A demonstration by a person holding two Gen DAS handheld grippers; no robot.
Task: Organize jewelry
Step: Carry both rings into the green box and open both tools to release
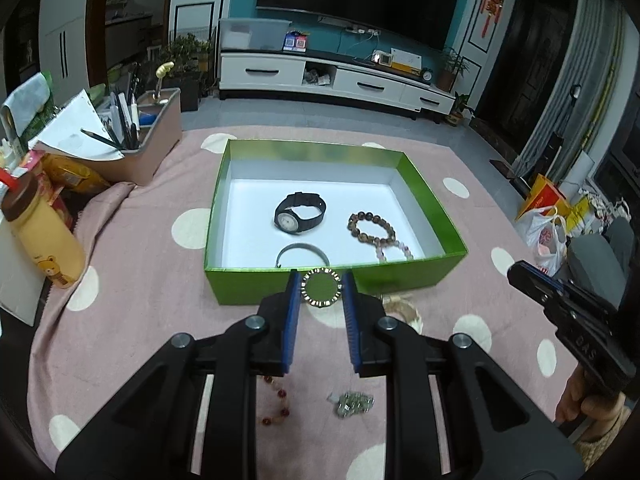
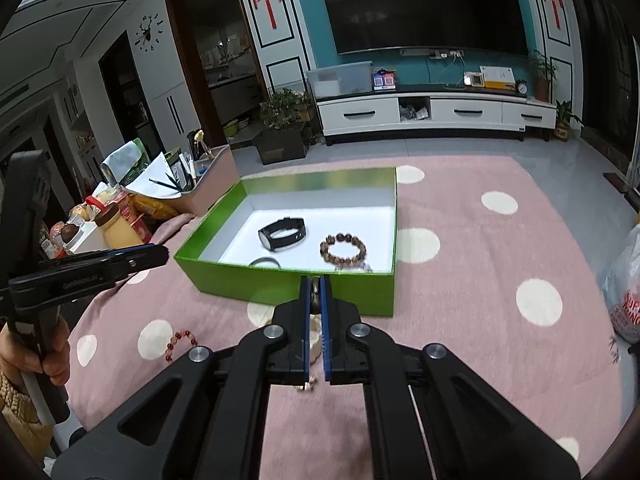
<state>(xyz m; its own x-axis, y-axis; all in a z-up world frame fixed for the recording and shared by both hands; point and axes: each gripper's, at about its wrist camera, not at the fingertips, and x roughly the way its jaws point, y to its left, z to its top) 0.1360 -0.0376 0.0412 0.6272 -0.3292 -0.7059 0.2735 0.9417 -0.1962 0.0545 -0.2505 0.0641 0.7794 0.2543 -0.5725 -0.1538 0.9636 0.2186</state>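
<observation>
While clamped in left hand-held gripper (image 1: pixel 321 289) | ring bracelet (image 1: pixel 321 287) before green box (image 1: pixel 256 286) | right hand-held gripper (image 2: pixel 316 292) pinches something.

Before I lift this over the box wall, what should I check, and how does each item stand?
1. Gold bracelet pinched between left gripper fingers: ok.
2. Bracelet higher than green box near wall: cannot tell.
3. Landing spot just past the wall free: not ok, grey bangle lies there.
4. Bare floor left of watch: ok.
5. Right gripper load: cannot tell, thin item edge-on.
</observation>
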